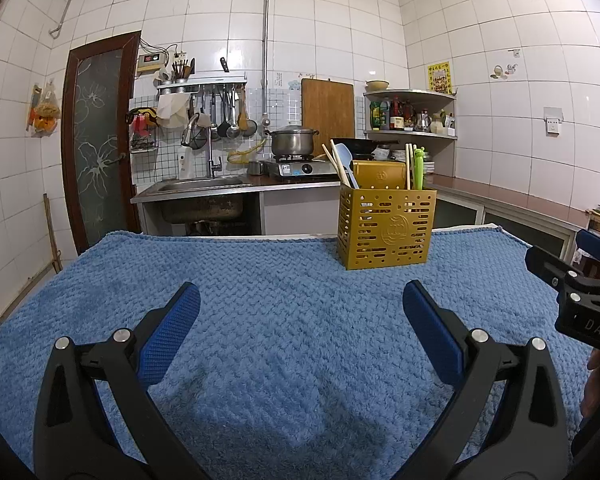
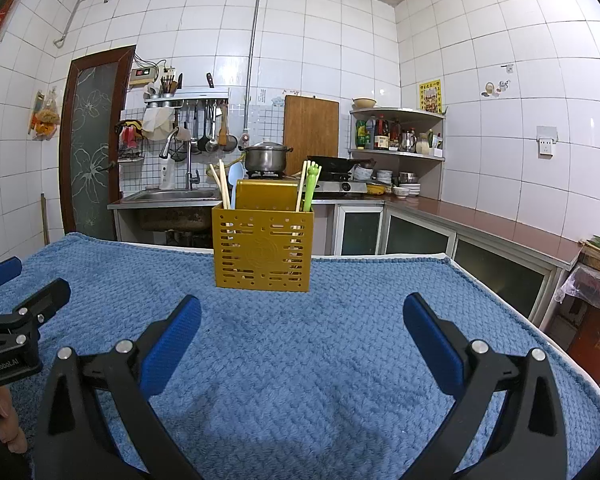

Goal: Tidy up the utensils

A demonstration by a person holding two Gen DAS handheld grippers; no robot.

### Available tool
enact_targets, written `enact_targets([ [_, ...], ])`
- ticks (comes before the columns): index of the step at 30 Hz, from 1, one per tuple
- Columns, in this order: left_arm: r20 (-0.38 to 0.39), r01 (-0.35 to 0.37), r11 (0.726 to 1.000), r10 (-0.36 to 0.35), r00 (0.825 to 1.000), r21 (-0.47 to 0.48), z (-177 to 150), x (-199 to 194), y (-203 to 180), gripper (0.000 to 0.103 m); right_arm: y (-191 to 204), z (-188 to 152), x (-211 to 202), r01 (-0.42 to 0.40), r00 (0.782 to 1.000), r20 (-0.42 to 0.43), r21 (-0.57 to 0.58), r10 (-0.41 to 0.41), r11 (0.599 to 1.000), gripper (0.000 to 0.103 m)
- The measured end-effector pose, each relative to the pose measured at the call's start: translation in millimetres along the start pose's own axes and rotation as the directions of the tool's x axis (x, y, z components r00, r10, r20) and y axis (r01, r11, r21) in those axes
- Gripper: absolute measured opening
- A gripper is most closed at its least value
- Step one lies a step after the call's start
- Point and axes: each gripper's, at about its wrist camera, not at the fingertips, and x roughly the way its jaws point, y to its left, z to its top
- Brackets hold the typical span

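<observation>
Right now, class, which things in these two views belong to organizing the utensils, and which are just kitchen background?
Belongs to the job:
yellow perforated plastic utensil holder
wooden chopsticks
pale blue spatula
green plastic fork
left hand-held gripper, open
right hand-held gripper, open

Just lying about:
steel lidded pot
wooden cutting board
blue knitted towel

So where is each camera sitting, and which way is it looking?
Left wrist view: sits on the left tongs, looking forward over the blue towel at the yellow utensil holder, which stands to the right; its own open fingers show, plus the right tongs at the edge.
Right wrist view: sits on the right tongs, facing the holder nearly head-on; its open fingers show, plus the left tongs and a hand.
Both share the towel, the holder and the kitchen behind.
</observation>
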Motion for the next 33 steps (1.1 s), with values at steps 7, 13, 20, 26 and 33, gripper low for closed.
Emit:
enact_targets([
  [7, 0.001, 0.001, 1.0, -0.001, 1.0, 0.001, 0.1, -0.2, -0.2, 0.098, 0.2, 0.2, 0.3, -0.001, 1.0, 0.001, 0.0, 0.001, 1.0, 0.099],
  [13, 0.002, -0.001, 1.0, 0.001, 1.0, 0.0, 0.4, -0.1, -0.2, 0.098, 0.1, 0.2, 1.0, -0.001, 1.0, -0.001, -0.001, 0.001, 1.0, 0.099],
  [20, 0.002, -0.001, 1.0, 0.001, 1.0, 0.001, 0.3, -0.3, -0.5, 0.098, -0.2, 0.2, 1.2, -0.001, 1.0, -0.001, 0.0, 0.001, 1.0, 0.099],
  [26, 0.004, 0.0, 1.0, 0.0, 1.0, 0.005, 0.2, -1.1, -0.4, 0.098, 0.2, 0.2, 0.9, -0.001, 1.0, 0.0, -0.002, 0.001, 1.0, 0.099],
  [33, -0.003, 0.002, 1.0, -0.002, 1.0, 0.0, 2.4, -1.2, -0.5, 0.098, 0.3, -0.4, 2.2, -0.002, 1.0, -0.009, -0.006, 0.002, 1.0, 0.099],
])
